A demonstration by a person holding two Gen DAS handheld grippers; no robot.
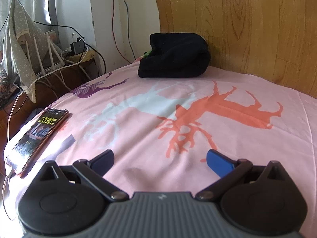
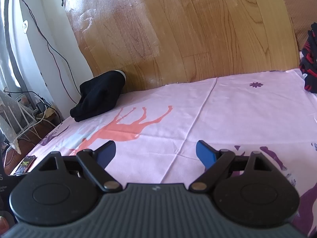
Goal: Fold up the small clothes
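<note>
A folded black garment (image 1: 174, 56) lies at the far edge of the pink sheet (image 1: 150, 138), against the wooden headboard; it also shows in the right wrist view (image 2: 100, 96) at the far left. A black and red garment (image 2: 309, 59) lies bunched at the right edge of the right wrist view. My left gripper (image 1: 159, 159) is open and empty, low over the sheet, well short of the black garment. My right gripper (image 2: 155, 151) is open and empty over the sheet, between the two garments.
A phone (image 1: 39, 132) with a lit screen and a cable lies at the sheet's left edge, close to my left gripper; it shows small in the right wrist view (image 2: 25, 163). The wooden headboard (image 2: 188, 35) stands behind. Cables and a router (image 1: 47, 49) crowd the left side.
</note>
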